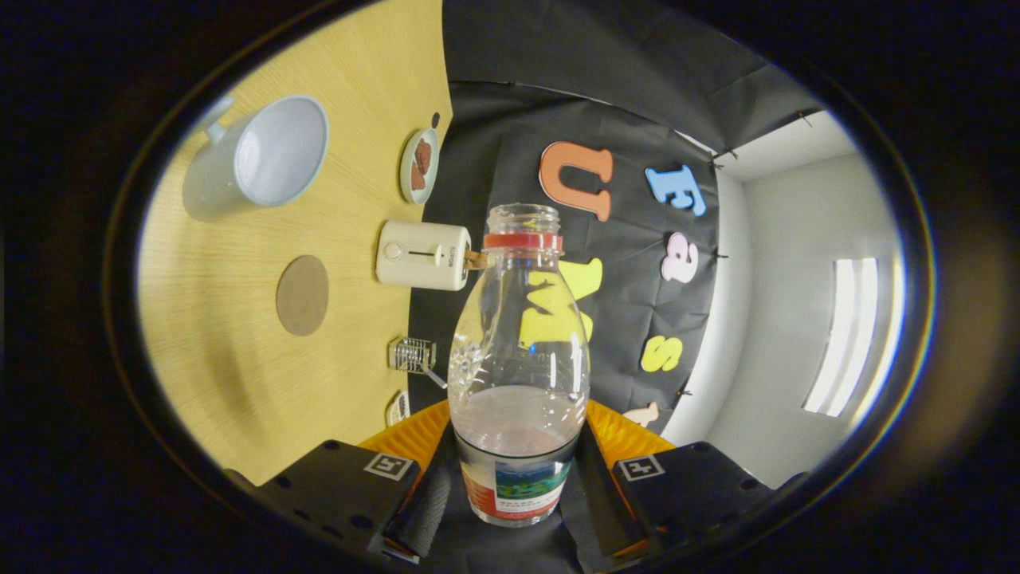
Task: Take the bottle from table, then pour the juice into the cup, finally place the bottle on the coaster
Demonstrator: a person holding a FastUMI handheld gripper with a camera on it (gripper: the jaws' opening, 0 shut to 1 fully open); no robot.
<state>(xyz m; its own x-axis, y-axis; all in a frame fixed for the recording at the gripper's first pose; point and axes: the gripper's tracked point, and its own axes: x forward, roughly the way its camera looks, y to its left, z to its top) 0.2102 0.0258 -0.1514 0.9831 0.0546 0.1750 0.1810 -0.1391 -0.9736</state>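
Observation:
A clear plastic bottle (518, 359) with a red neck ring and no cap stands between my fingers, a little pale juice in its lower part above a coloured label. My gripper (516, 494) is shut on the bottle, both fingers pressing its labelled base. The whole view is rolled sideways, so the wooden table (239, 383) appears as a wall beside the bottle. On it a white cup (263, 155) shows its open mouth, looking empty. A round brown coaster (303, 295) lies on the table between the cup and my fingers.
A white toaster (422, 255) stands at the table's back edge, just beside the bottle's neck. A small plate (419, 165) with brown food sits further along that edge, near the cup. A little wire basket (414, 355) stands on the edge nearer my fingers.

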